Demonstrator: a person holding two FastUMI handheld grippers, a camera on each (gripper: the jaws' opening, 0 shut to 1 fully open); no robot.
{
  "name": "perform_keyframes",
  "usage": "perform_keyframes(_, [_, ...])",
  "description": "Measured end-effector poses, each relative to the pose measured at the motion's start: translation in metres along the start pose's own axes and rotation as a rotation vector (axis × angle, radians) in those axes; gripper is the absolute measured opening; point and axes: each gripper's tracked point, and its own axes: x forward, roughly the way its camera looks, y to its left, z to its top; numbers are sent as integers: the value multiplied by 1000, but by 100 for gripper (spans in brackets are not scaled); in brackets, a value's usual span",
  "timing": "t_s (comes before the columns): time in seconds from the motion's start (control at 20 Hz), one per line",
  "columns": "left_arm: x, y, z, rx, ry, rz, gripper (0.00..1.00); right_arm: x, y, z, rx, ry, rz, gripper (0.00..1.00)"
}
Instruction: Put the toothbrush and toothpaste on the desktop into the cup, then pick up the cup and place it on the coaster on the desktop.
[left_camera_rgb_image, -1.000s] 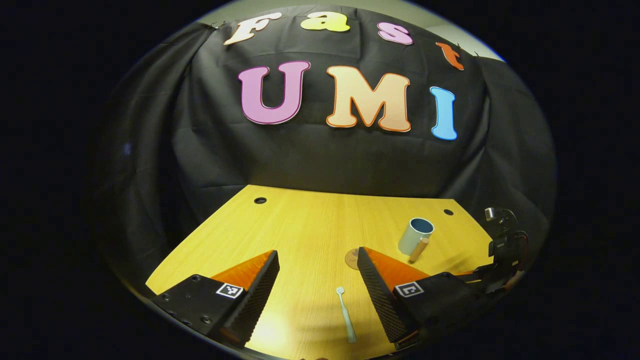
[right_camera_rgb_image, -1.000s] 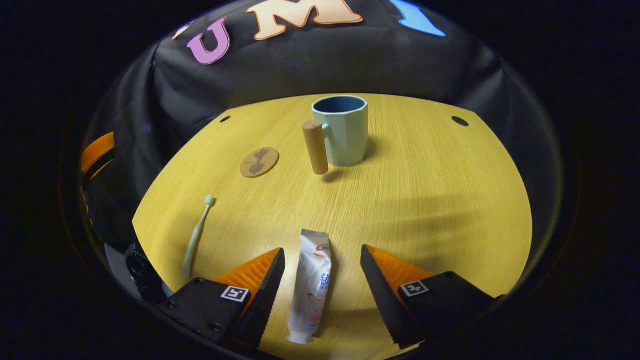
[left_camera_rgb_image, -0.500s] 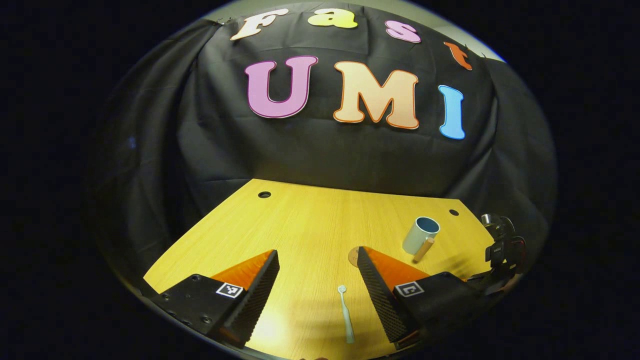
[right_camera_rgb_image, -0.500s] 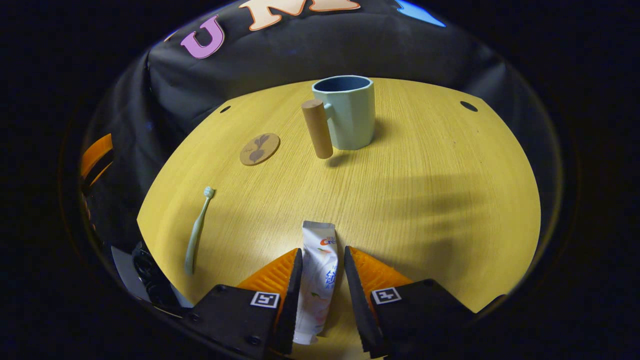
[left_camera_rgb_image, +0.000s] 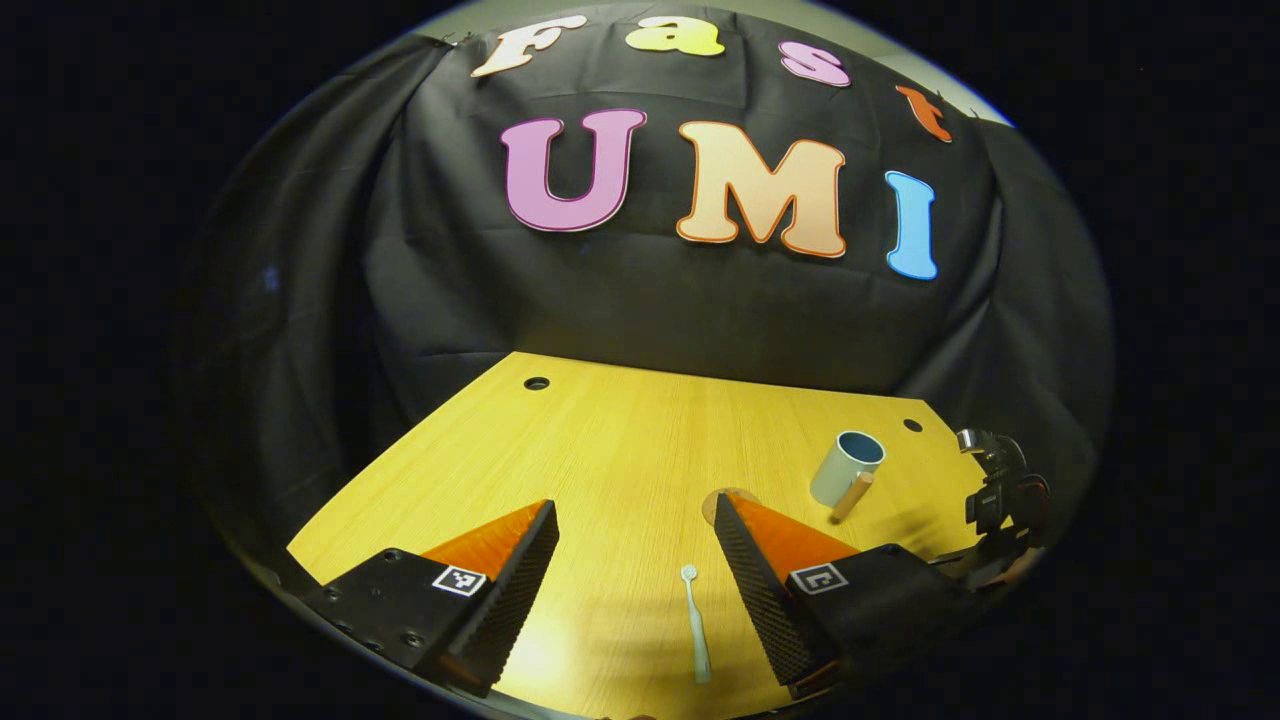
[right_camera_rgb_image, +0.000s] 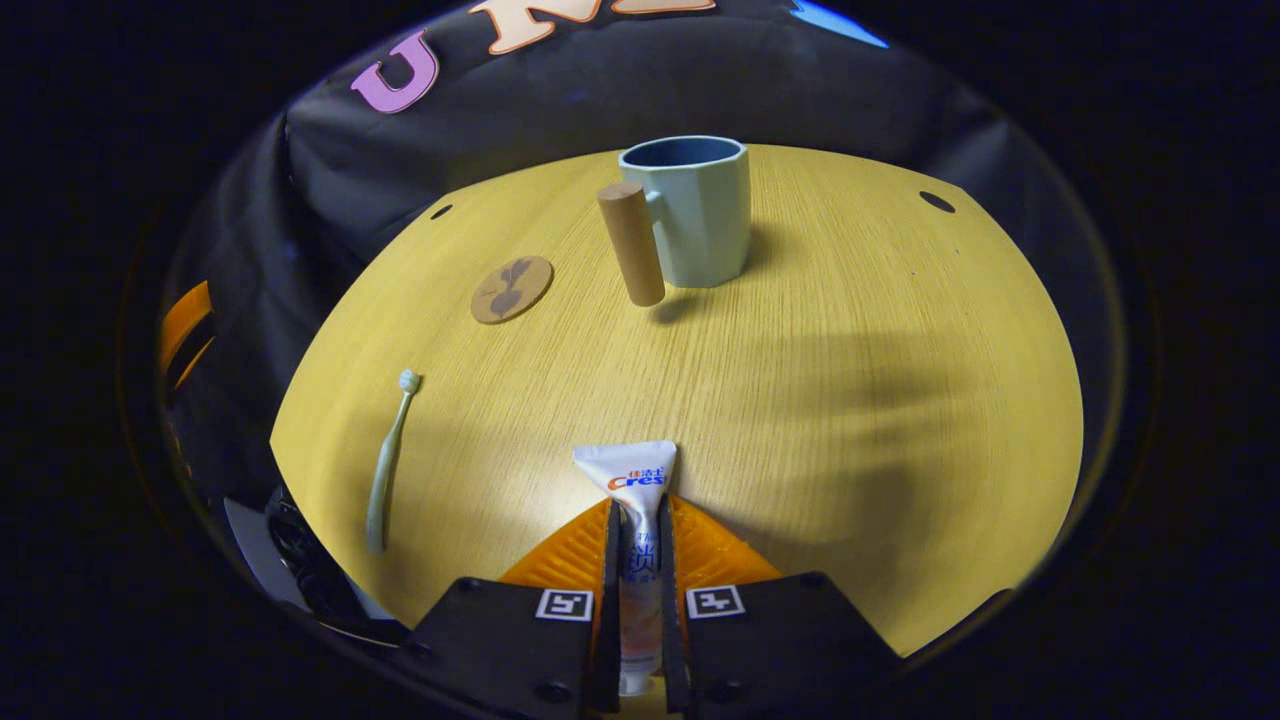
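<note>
Right gripper (right_camera_rgb_image: 635, 560) fingers closed since earlier frame, now clamping white toothpaste tube (right_camera_rgb_image: 632, 500) at near desk edge. Left gripper (left_camera_rgb_image: 635, 580) spread wide above pale green toothbrush (left_camera_rgb_image: 694, 620). Mint cup with wooden handle (right_camera_rgb_image: 690, 210) far, empty; round brown coaster (right_camera_rgb_image: 512, 289) bare. Nothing placed yet.

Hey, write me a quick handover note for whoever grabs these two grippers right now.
Right gripper: shut on the toothpaste, tube low over the desktop.
Left gripper: open, holding nothing, with the toothbrush lying on the desktop between its fingers.
Cup: upright, nothing visible in it, right of the coaster, which is bare.
Done: toothpaste gripped.
Left: toothpaste into cup, toothbrush into cup, cup onto coaster.
</note>
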Motion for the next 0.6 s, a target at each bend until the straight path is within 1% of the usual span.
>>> perform_keyframes(0.05, [0,-1,-1,-5,2,-3,94,2,-1,1,-1,-2,-3,17])
perform_keyframes(0.2, [3,-1,-3,-8,13,-6,94,4,-1,1,1,8,0,17])
perform_keyframes(0.3, [5,-1,-8,-10,25,-13,94,3,-1,1,16,16,-7,13])
perform_keyframes(0.6, [16,-17,-35,-8,110,-70,93,3,0,1,14,23,-15,13])
